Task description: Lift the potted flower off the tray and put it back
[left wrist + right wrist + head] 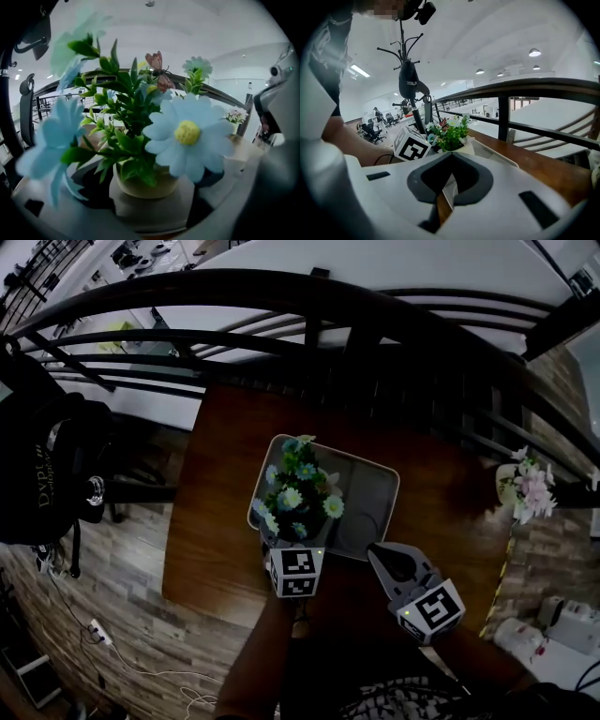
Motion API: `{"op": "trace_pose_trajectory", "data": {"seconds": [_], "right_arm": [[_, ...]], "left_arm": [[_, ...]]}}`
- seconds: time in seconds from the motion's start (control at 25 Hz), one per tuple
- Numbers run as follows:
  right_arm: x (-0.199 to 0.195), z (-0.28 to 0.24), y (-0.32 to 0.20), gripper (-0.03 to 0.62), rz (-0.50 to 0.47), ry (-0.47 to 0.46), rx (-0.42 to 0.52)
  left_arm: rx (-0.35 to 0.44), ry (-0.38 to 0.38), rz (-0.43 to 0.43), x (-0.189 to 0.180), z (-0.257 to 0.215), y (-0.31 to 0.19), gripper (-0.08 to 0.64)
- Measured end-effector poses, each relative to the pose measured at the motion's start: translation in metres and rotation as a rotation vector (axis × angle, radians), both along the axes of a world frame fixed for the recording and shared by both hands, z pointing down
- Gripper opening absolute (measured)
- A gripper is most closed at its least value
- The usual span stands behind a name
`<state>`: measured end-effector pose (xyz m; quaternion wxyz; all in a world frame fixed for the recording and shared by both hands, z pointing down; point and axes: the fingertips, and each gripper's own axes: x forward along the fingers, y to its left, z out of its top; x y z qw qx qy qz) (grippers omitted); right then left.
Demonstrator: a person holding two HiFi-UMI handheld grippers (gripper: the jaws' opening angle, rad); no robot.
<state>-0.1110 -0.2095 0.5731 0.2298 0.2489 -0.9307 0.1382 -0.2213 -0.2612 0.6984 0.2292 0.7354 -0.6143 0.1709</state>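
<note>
Left tongs (289, 545), potted flower (298, 488) in tray (377, 495)

A black backpack (42, 465) sits left of the wooden table (211, 521), pink flowers (527, 486) right.

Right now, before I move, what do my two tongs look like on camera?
The left tongs and right tongs each carry a white cube printed with black square markers. The right tongs' shell is white, with dark grey pads lining the jaws and dark rectangular slots on top. The left forearm is bare, no sleeve.
</note>
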Motion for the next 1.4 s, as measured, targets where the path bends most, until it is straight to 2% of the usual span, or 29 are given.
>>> {"op": "trace_pose_trajectory", "data": {"seconds": [0.32,0.52,0.76,0.96,1.4], "right_arm": [[0.007,0.012,0.002,-0.003,0.01,0.017,-0.043],[0.01,0.01,0.003,-0.003,0.025,0.006,-0.057],[0.011,0.006,0.004,-0.003,0.041,-0.015,-0.069],[0.02,-0.012,0.009,-0.003,0.061,-0.031,-0.048],[0.047,-0.031,0.018,-0.003,0.097,-0.056,-0.021]], "left_arm": [[-0.035,-0.083,0.0,0.0,0.01,-0.007,0.474],[-0.068,-0.105,-0.045,-0.003,0.011,-0.009,0.474],[-0.063,-0.121,-0.059,-0.009,0.013,-0.012,0.474],[-0.017,-0.14,-0.036,-0.005,0.005,-0.004,0.474],[0.032,-0.08,-0.058,0.002,-0.016,0.032,0.474]]}}
